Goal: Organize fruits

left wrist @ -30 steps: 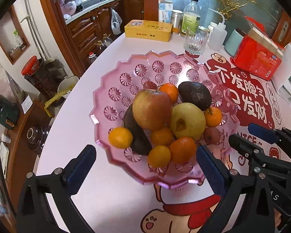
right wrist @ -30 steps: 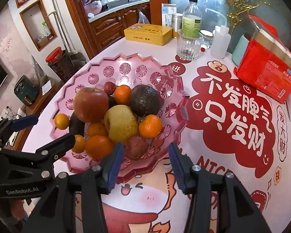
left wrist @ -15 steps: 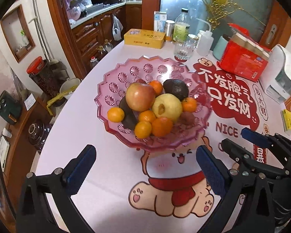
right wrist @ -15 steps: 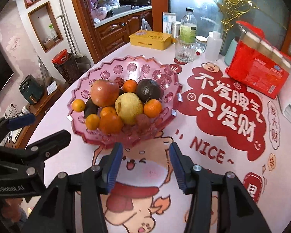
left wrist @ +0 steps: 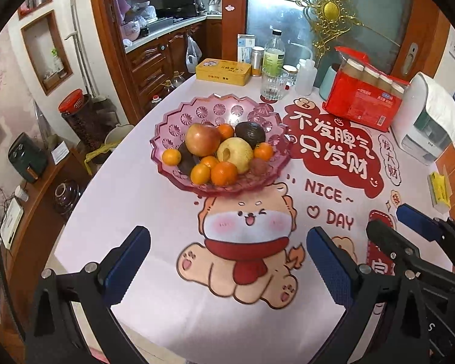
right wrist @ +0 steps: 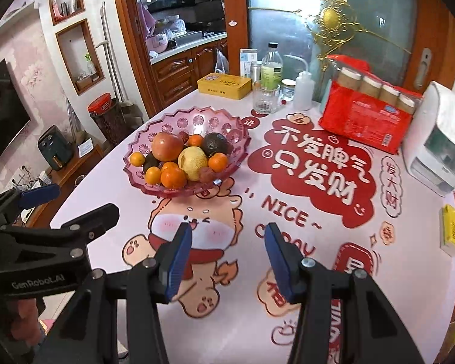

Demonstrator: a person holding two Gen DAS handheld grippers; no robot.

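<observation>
Cartoon-printed worktop (left wrist: 154, 212) carries the pink fruit bowl (left wrist: 178, 121), heaped with fruit, well ahead of the left gripper (left wrist: 227, 261) and right gripper (right wrist: 227, 257), both standing open and empty

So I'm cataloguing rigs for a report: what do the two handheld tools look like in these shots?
Both match: the left tool and right tool have matte black angular frames with silver bolt heads, each ending in two flat fingers faced with ribbed blue pads. The left tool's body, seen from the right wrist view, carries white "GenRobot.AI" lettering. No cables or sleeves show.
</observation>
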